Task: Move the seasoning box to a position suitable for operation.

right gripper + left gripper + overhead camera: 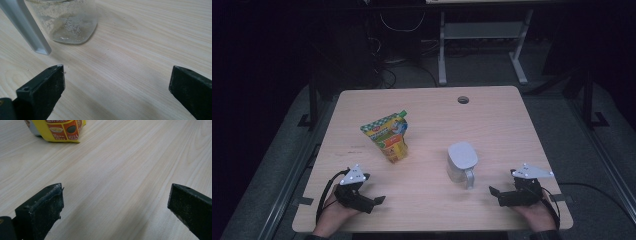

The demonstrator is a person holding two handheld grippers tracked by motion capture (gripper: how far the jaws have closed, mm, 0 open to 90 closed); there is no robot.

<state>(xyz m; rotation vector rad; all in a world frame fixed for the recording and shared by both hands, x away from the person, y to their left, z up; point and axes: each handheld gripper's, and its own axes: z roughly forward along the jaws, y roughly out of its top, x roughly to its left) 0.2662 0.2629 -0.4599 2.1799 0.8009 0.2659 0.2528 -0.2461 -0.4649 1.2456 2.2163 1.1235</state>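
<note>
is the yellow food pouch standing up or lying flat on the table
Standing up. In the high view the pouch rises from the table on its base, leaning slightly, spout corner at the top.

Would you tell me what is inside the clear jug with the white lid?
The jug shows whitish residue clinging to its walls and no fill near the bottom; higher up, the lid covers it.

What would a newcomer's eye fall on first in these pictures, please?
Probably the bright yellow-green pouch standing left of centre on the wooden table, then the clear jug with its grey lid to its right. Nearer the person, the left gripper and right gripper rest open, holding nothing.
</note>
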